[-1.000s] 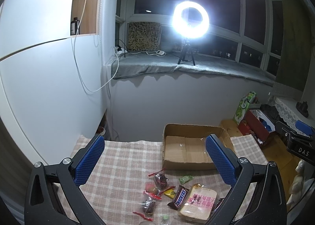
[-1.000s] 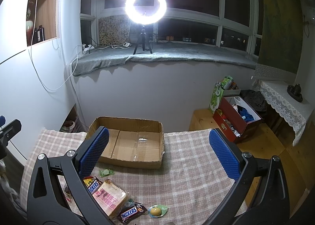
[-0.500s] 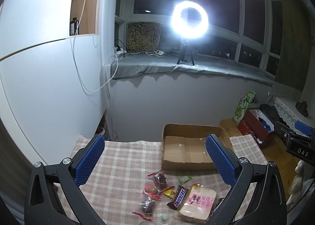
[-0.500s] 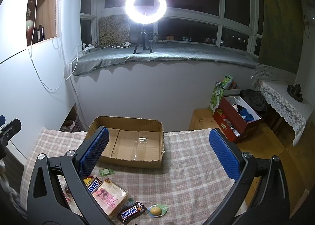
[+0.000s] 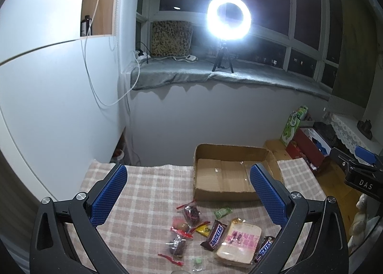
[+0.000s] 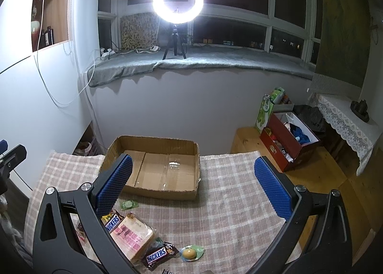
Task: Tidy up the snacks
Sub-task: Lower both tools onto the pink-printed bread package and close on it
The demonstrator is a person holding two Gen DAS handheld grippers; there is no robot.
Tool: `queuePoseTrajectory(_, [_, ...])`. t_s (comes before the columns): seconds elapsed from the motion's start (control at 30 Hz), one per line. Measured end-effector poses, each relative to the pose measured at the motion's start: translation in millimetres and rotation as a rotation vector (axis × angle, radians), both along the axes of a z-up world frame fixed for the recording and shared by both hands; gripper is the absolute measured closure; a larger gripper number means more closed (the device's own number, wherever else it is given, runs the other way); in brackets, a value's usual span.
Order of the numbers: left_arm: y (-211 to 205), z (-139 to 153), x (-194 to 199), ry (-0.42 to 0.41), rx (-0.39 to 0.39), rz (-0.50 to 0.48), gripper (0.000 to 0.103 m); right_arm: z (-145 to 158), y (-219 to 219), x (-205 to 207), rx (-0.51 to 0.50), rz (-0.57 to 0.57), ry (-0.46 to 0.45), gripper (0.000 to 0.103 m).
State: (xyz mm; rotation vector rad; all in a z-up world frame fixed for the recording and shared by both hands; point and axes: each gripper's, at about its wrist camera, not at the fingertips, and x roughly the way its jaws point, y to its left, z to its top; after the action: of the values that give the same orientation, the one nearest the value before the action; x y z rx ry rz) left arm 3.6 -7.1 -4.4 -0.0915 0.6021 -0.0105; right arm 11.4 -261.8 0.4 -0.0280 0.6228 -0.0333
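An empty shallow cardboard box sits at the far side of a checked tablecloth. Loose snacks lie in front of it: a wrapped bread pack, two Snickers bars, red-wrapped sweets, a small green packet and a yellow sweet in a green wrapper. My left gripper is open and empty above the snacks. My right gripper is open and empty above the cloth, right of the snacks.
A white wall and cabinet stand on the left. A ring light on a tripod stands on the grey window ledge. A red box and a green bag sit on the wooden floor at the right, beside a lace-covered table.
Almost nothing. The left wrist view has shifted very slightly; both grippers stay open and the snacks lie where they were.
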Motion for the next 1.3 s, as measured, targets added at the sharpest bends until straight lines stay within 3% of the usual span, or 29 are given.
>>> queuePoseTrajectory(0.1, [0.3, -3.5, 1.9, 0.070, -0.010, -0.011, 0.001, -3.9, -2.2, 1.7, 0.008, 0.003, 0.025, 0.000])
queuePoseTrajectory(0.23, [1.3, -11.7, 2.8, 0.064, -0.013, -0.024, 0.001, -13.9, -7.0, 3.2, 0.020, 0.018, 0.069, 0.000])
queuePoseTrajectory(0.5, [8.4, -36.2, 7.5, 0.151, -0.066, -0.037, 0.001, -44.1, -16.7, 11.2, 0.095, 0.071, 0.208, 0.000])
queuePoseTrajectory(0.7, [17.1, -64.2, 11.1, 0.252, -0.189, -0.061, 0.016, -71.9, -15.1, 13.9, 0.146, 0.125, 0.299, 0.000])
queuePoseTrajectory(0.83, [18.9, -85.2, 9.5, 0.322, -0.297, -0.073, 0.029, -91.1, -13.4, 17.4, 0.211, 0.168, 0.381, 0.010])
queuePoseTrajectory(0.93, [17.7, -98.2, 6.2, 0.364, -0.353, -0.092, 0.031, -108.5, -13.9, 20.3, 0.272, 0.183, 0.449, 0.012])
queuePoseTrajectory(1.07, [9.4, -116.1, 6.9, 0.430, -0.393, -0.137, 0.035, -130.8, -10.9, 21.9, 0.360, 0.212, 0.545, 0.025])
queuePoseTrajectory(1.3, [-1.7, -150.0, 18.2, 0.527, -0.462, -0.179, 0.038, -156.4, 2.7, 23.5, 0.427, 0.254, 0.636, 0.036])
